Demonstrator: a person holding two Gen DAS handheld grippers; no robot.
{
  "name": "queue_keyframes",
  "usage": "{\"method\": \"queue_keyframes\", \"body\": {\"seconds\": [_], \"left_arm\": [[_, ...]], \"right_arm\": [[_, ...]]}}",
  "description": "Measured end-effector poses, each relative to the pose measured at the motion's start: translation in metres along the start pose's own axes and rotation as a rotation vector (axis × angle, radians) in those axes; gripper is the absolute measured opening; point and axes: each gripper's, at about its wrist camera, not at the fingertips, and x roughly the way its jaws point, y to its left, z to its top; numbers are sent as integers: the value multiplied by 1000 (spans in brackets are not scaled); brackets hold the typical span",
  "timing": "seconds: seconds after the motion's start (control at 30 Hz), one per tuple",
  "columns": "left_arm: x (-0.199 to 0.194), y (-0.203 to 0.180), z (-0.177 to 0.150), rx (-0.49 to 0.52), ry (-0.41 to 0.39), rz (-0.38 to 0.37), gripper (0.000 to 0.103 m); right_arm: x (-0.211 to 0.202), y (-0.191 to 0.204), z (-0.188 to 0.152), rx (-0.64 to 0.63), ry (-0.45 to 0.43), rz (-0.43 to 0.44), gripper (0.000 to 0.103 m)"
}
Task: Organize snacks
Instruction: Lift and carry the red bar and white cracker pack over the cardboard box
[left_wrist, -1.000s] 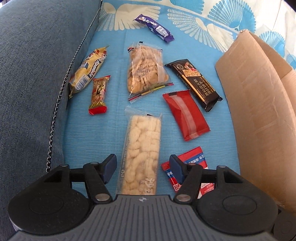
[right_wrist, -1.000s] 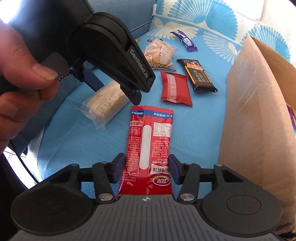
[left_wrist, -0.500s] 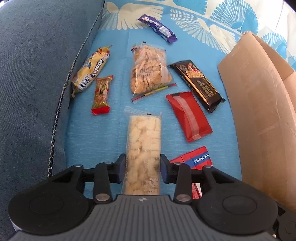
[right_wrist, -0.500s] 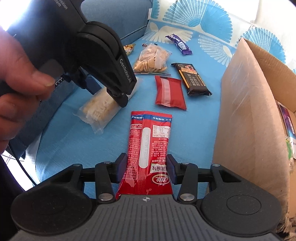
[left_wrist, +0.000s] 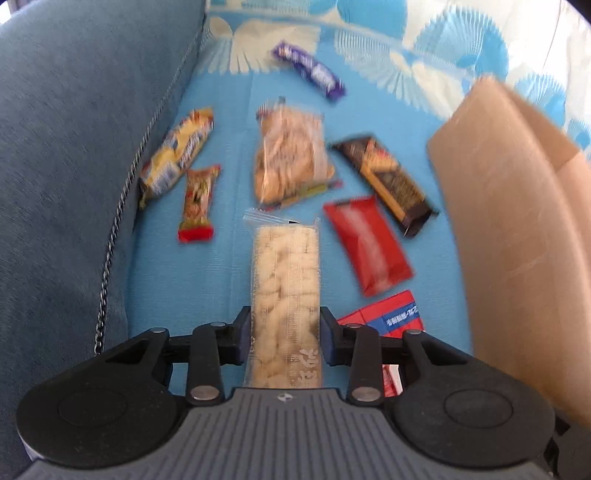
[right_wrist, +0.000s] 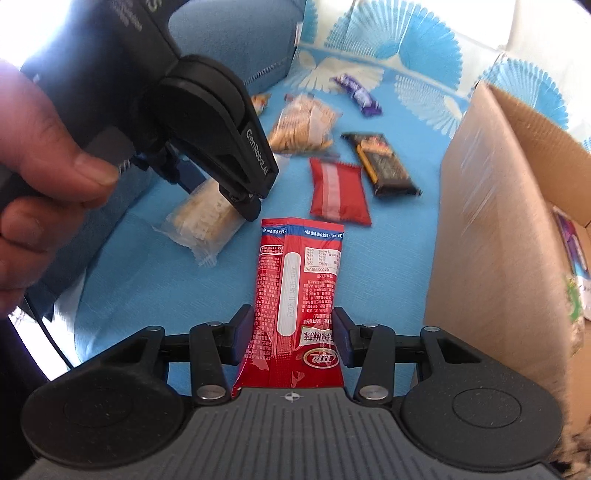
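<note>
My left gripper (left_wrist: 284, 339) is shut on a clear pack of pale puffed snacks (left_wrist: 285, 284), lifted off the blue seat cover. From the right wrist view that pack (right_wrist: 205, 218) hangs from the left gripper (right_wrist: 236, 199). My right gripper (right_wrist: 291, 339) is shut on a long red snack pack (right_wrist: 295, 288), whose far end also shows in the left wrist view (left_wrist: 388, 317). An open cardboard box (right_wrist: 491, 236) stands to the right; it shows in the left view too (left_wrist: 517, 221).
On the seat cover lie a red pouch (left_wrist: 369, 245), a dark brown bar (left_wrist: 388, 181), a clear bag of biscuits (left_wrist: 290, 155), a purple bar (left_wrist: 314, 74), a yellow pack (left_wrist: 177, 151) and a small red-ended bar (left_wrist: 197, 203). The grey sofa arm (left_wrist: 74, 147) rises at left.
My left gripper closed on the puffed snack pack and lifted it. My right gripper, holding the red pack, rose slightly and drew back.
</note>
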Motion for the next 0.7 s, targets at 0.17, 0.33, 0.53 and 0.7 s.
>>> {"method": "queue_keyframes", "body": {"seconds": [0.17, 0.33, 0.53, 0.7], "left_arm": [[-31, 0, 1, -34, -145, -41, 40], [-67, 1, -2, -64, -305, -60, 40], [-105, 3, -12, -114, -454, -70, 40], [-125, 3, -17, -140, -522, -91, 40]], "right_arm": [[-23, 0, 1, -3, -107, -21, 47], [-48, -2, 1, -17, -216, -22, 47], [-79, -2, -3, -58, -339, -29, 47], [-101, -7, -5, -76, -408, -34, 47]]}}
